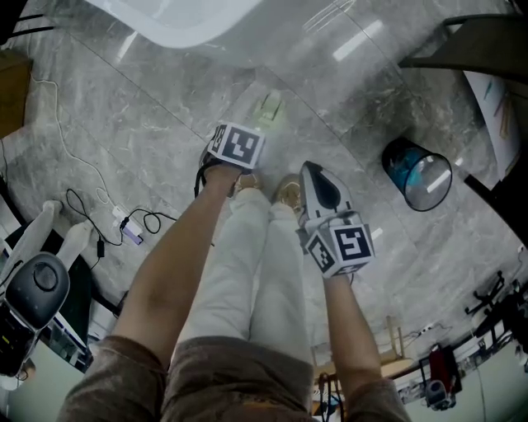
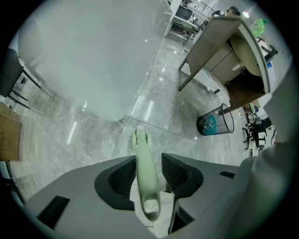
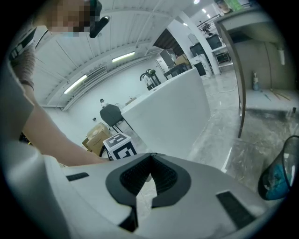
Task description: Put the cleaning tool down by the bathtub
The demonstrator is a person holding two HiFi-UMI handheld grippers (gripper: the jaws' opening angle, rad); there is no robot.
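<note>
The cleaning tool [image 2: 145,173] is a pale green brush with a long handle. It points at the white bathtub [image 2: 88,56] and seems to lie on the grey marble floor. My left gripper [image 2: 145,158] is open: the handle runs between its jaws with a gap on each side, and neither pad presses it. In the head view the tool [image 1: 268,110] shows just beyond the left gripper [image 1: 246,136], close to the bathtub [image 1: 181,21]. My right gripper [image 1: 307,167] hangs over the person's feet, holding nothing. In its own view, the right gripper [image 3: 152,154] has its jaws shut.
A black wire bin [image 1: 417,173] with a blue liner stands on the floor to the right; the left gripper view also has the bin [image 2: 215,122]. Cables and a plug strip [image 1: 124,227] lie at the left. A desk [image 2: 219,42] stands beyond the bin.
</note>
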